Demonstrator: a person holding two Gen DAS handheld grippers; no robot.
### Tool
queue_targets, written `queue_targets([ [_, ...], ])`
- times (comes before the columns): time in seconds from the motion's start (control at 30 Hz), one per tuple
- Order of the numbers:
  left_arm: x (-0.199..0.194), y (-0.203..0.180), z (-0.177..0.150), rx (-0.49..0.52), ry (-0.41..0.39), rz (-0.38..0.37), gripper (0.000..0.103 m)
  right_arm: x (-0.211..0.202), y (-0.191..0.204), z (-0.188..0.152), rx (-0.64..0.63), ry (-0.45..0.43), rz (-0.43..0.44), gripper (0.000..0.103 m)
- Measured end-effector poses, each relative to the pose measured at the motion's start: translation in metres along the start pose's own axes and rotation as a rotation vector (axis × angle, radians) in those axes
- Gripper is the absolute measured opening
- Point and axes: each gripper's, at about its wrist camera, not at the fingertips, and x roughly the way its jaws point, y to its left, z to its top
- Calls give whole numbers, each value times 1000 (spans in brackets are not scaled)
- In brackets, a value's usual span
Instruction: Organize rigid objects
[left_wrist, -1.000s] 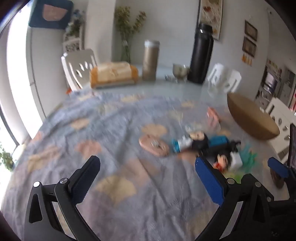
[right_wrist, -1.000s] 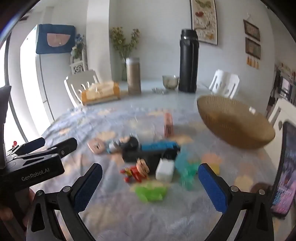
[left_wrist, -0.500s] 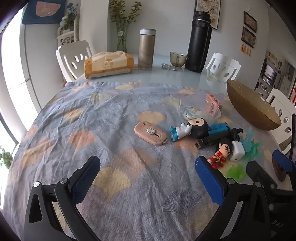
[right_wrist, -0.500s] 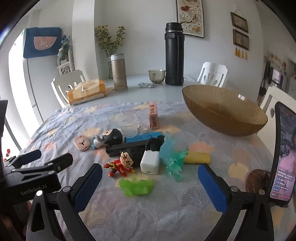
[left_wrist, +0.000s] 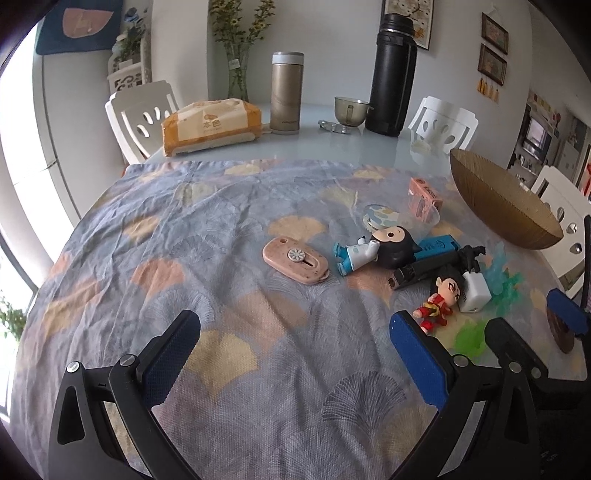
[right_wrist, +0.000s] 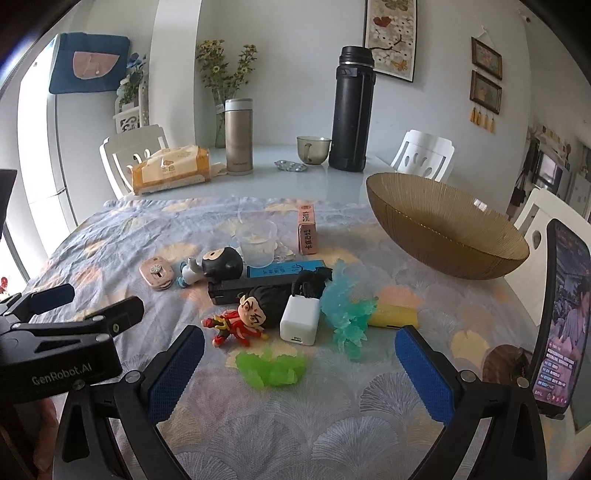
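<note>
The toys and small items lie in a loose heap on the cloth (right_wrist: 258, 424), toward the right side of the tabletop, with the brown bowl (right_wrist: 443, 236) beyond them at the right edge, apparently empty.

Nearest the right gripper (right_wrist: 299, 373) is the green piece (right_wrist: 271, 369), straight ahead between its spread fingers and just short of them. Behind it stand the red figure (right_wrist: 240, 321), lying with its long axis left to right, the white charger (right_wrist: 299, 320) upright, and the teal crystal (right_wrist: 345, 314) to the right, touching a yellow bar (right_wrist: 393, 317). Farther back a black bar (right_wrist: 255, 290) and a blue box (right_wrist: 284, 268) lie crosswise, with the black-headed doll (right_wrist: 218, 266) and the pink case (right_wrist: 157, 273) to the left.

The right gripper is wide open and holds nothing. The left gripper (left_wrist: 295, 354) is also spread and empty, over bare cloth; the heap lies to its right, so the right hand is probably better placed. The pink case (left_wrist: 295, 260) is the left's closest piece.
</note>
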Motion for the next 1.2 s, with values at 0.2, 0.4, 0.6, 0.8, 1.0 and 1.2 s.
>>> queue_targets([
  [0.2, -1, -2, 0, 3, 2, 1, 102, 0, -2, 0, 9, 1, 6, 103],
  [0.4, 2, 1, 0, -15, 24, -20, 102, 1, -2, -1, 1, 0, 1, 103],
  [0.6, 2, 3, 1, -22, 27, -23, 102, 2, -1, 0, 3, 3, -4, 103],
  [0.8, 2, 5, 1, -31, 32, -21, 102, 2, -1, 0, 9, 0, -3, 103],
  [1.0, 3, 5, 1, -29, 33, -20, 102, 0, -6, 0, 39, 1, 8, 103],
  [1.2, 3, 5, 1, -27, 34, -20, 102, 0, -10, 1, 57, 3, 13, 103],
])
